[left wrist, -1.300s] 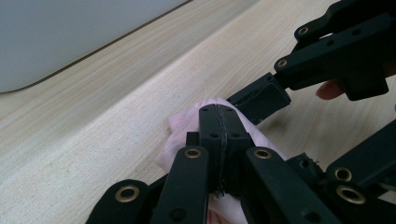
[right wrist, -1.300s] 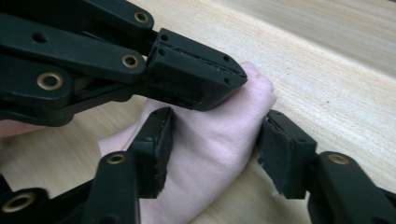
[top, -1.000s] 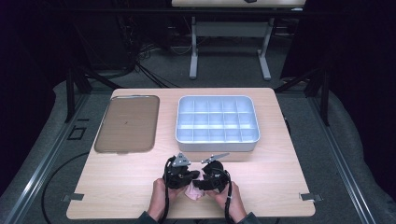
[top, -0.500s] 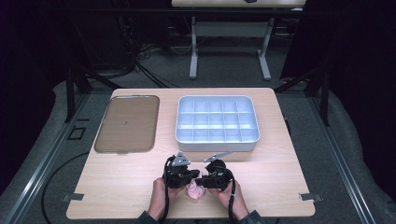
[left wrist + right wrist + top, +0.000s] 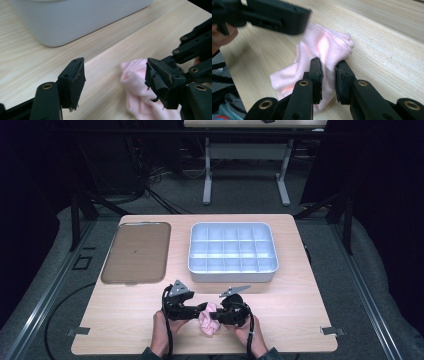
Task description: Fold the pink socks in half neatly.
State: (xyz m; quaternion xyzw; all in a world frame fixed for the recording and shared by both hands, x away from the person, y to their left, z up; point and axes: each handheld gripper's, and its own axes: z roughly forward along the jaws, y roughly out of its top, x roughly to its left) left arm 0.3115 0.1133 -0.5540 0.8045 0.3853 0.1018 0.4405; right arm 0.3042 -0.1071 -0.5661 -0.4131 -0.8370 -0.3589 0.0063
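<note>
A crumpled pink cloth (image 5: 206,321) lies on the wooden table near its front edge, between my two grippers. My right gripper (image 5: 328,66) is shut on a fold of the cloth (image 5: 324,42); its jaws have been closing on it. In the high view this right gripper (image 5: 214,316) points left into the cloth. My left gripper (image 5: 115,72) has just been opening; its pads stand wide apart with nothing pressed between them. The cloth (image 5: 135,80) lies just beyond its right jaw. From above, the left gripper (image 5: 201,309) sits at the cloth's left side.
A white compartment tray (image 5: 232,274) stands behind the grippers at centre right; its wall (image 5: 75,20) looms close in the left gripper view. A flat brown tray (image 5: 137,252) lies at the back left. The table's front edge is just behind the hands.
The left gripper's jaws have opened and let go of the cloth, and that hand has drawn slightly left and up. The right gripper stays in place, gripping the cloth.
</note>
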